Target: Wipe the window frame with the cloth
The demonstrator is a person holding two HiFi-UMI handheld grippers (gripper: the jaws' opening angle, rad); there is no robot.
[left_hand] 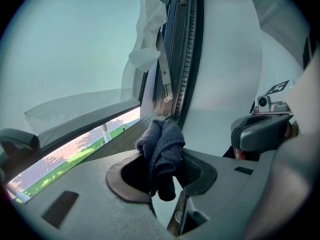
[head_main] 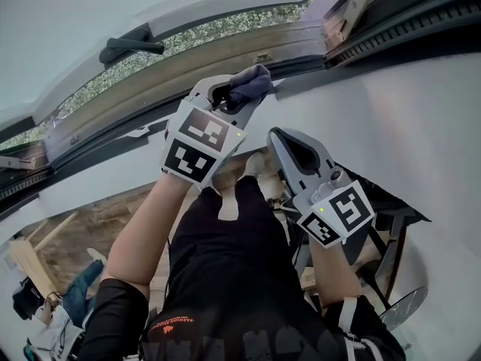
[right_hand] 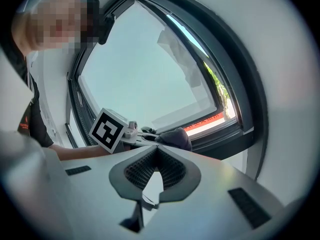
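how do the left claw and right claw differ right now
The left claw is shut on the dark grey cloth; the right claw is shut on nothing. The left claw is up at the window frame; the right claw is held lower, off the frame. Both are the same grey make.

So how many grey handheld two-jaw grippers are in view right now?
2. The left gripper is raised at the window frame, shut on a dark blue-grey cloth. The right gripper is lower beside it, jaws together, empty. None seem hidden.
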